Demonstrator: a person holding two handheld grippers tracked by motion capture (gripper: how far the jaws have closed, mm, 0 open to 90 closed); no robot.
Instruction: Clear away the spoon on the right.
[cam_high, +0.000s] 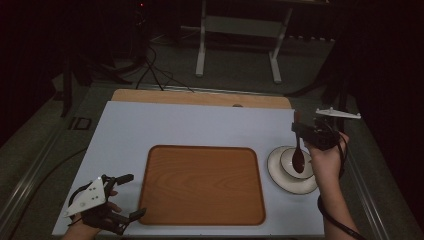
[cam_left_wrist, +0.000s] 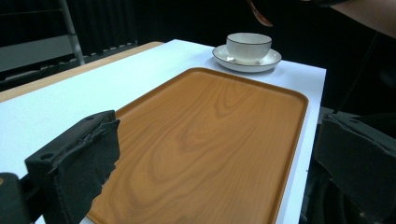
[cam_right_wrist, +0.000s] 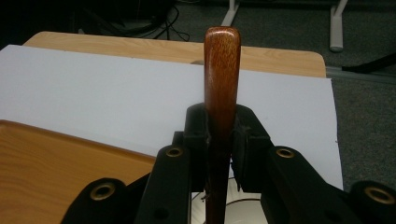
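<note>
Right gripper (cam_high: 300, 131) jaws tight on spoon (cam_high: 298, 155) above bowl (cam_high: 296, 163); left gripper (cam_high: 131, 196) jaws wide, empty, at tray (cam_high: 200, 185) edge.

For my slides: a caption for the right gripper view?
Right gripper clamps a wooden spoon handle above the white table.

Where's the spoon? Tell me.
In the high view the spoon is at the table's right, held in the right tool, its bowl hanging over the cup on the saucer.
</note>
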